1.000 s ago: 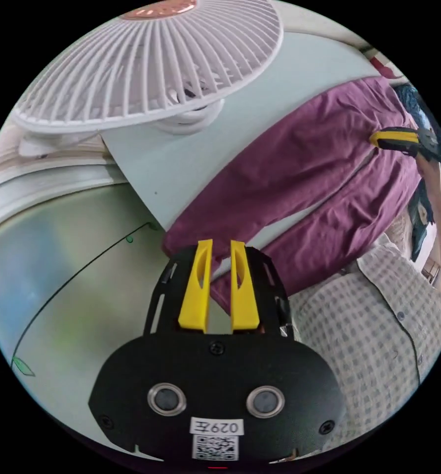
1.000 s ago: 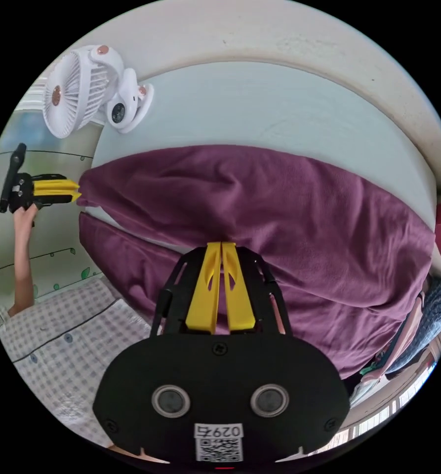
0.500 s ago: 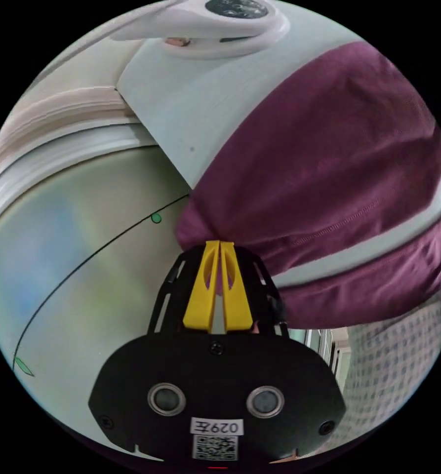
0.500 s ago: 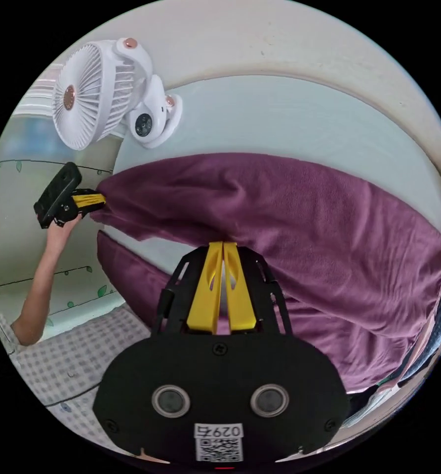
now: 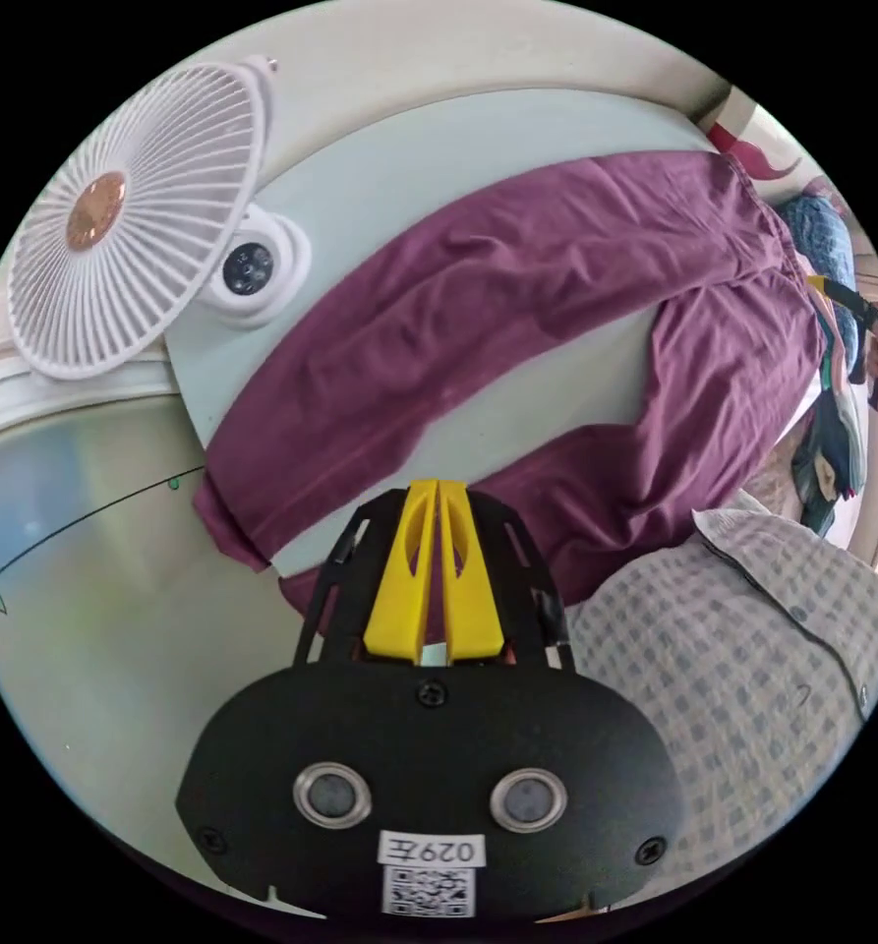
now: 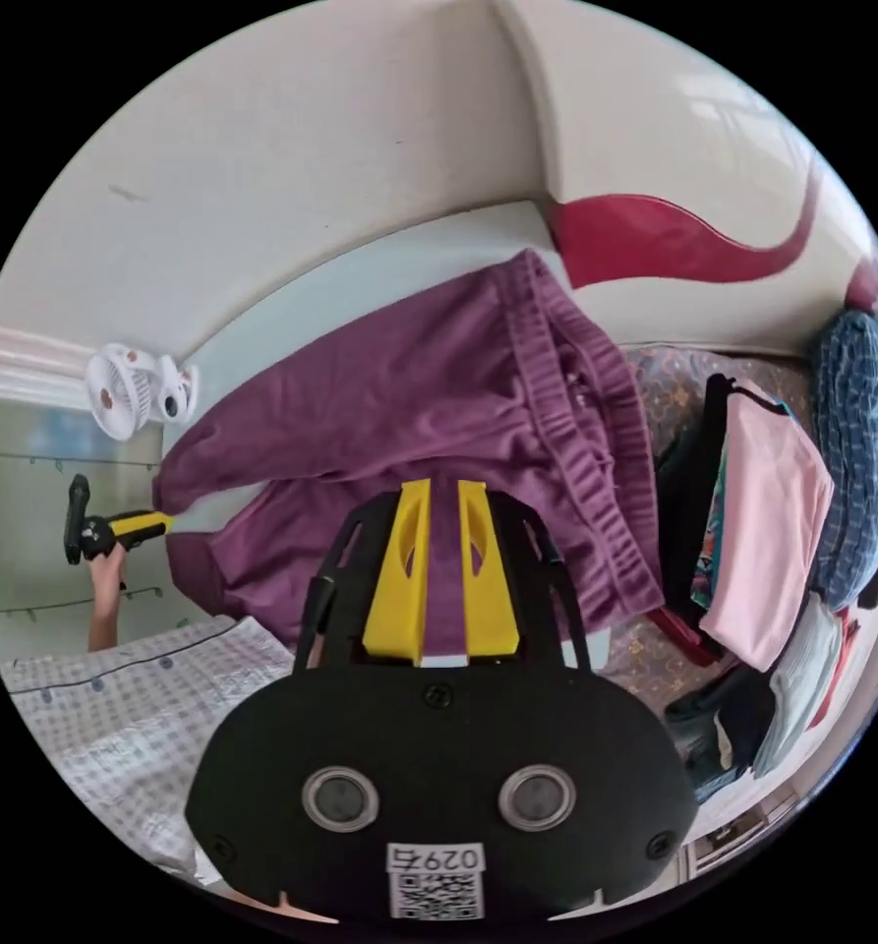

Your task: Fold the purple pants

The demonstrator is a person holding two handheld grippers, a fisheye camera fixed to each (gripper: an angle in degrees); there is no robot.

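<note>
The right gripper (image 6: 443,492) has released the purple pants (image 6: 429,433), fingers parted; left gripper (image 5: 439,490) fingers together.

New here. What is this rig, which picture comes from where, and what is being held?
There is no robot arm: a person holds a hand tool with two yellow jaws in each hand, and a fisheye camera rides on each tool. The black body at the bottom of each picture is the tool itself.

In the left gripper view, the left gripper has its jaws together at the end of the nearer leg of the purple pants. I cannot tell whether cloth is pinched.

In the right gripper view, the right gripper hangs over the waist end with its jaws apart, holding nothing.

The pants lie spread on a pale table, legs apart. A white fan is clipped at one corner. A pile of clothes sits beside the waist end. The checked shirt is the person's.
</note>
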